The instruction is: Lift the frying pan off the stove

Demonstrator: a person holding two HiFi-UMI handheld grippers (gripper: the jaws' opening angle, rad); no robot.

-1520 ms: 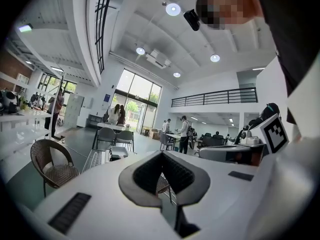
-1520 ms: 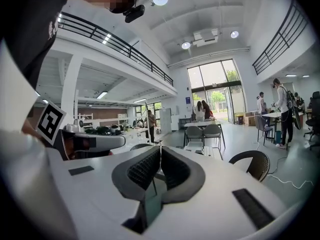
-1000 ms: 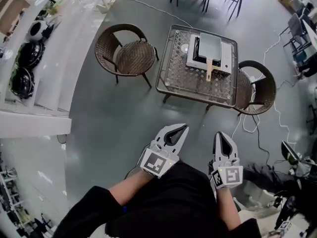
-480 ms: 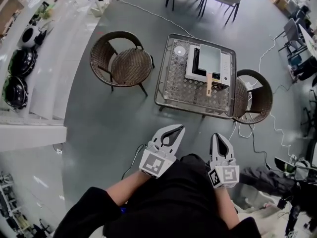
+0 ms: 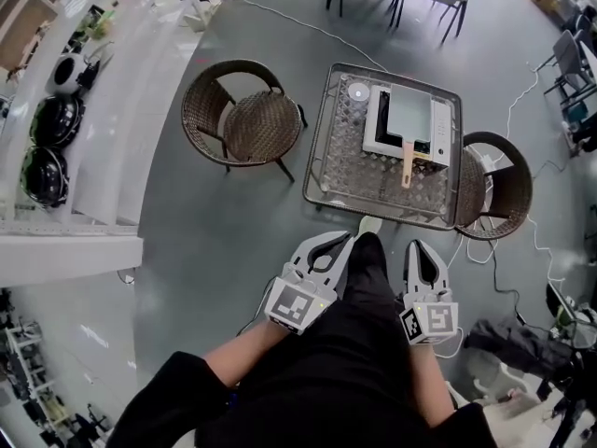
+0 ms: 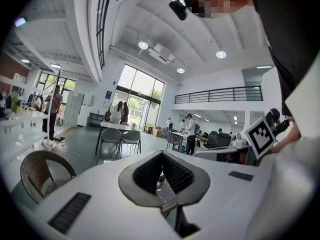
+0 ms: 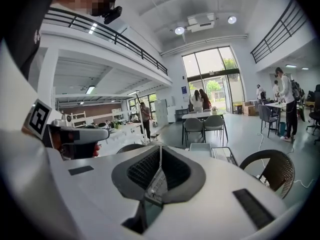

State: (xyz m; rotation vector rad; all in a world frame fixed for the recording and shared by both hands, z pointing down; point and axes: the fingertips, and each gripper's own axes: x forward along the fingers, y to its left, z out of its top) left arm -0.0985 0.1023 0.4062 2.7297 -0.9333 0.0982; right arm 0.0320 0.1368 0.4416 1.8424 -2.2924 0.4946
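Observation:
The frying pan [image 5: 411, 117] is a grey square pan with a wooden handle [image 5: 408, 164] that points toward me. It sits on a white stove [image 5: 438, 125] on a low wire-top table [image 5: 343, 171]. Both grippers are held low in front of my body, well short of the table. The left gripper [image 5: 347, 238] and the right gripper [image 5: 417, 247] are both shut, with nothing between their jaws. In the right gripper view the table with the stove [image 7: 220, 154] shows beyond the shut jaws [image 7: 160, 149]. The left gripper view looks past its shut jaws [image 6: 161, 156] into the hall.
A wicker chair [image 5: 244, 119] stands left of the table and another [image 5: 499, 185] at its right. A small round item [image 5: 358, 91] lies on the table. Cables [image 5: 522, 222] trail on the floor. A white counter [image 5: 103, 110] runs along the left. My shoe [image 5: 369, 224] is near the table.
The table has come nearer in the head view, and my leg has stepped forward between the two grippers. Both grippers stay shut and keep their places before my body.

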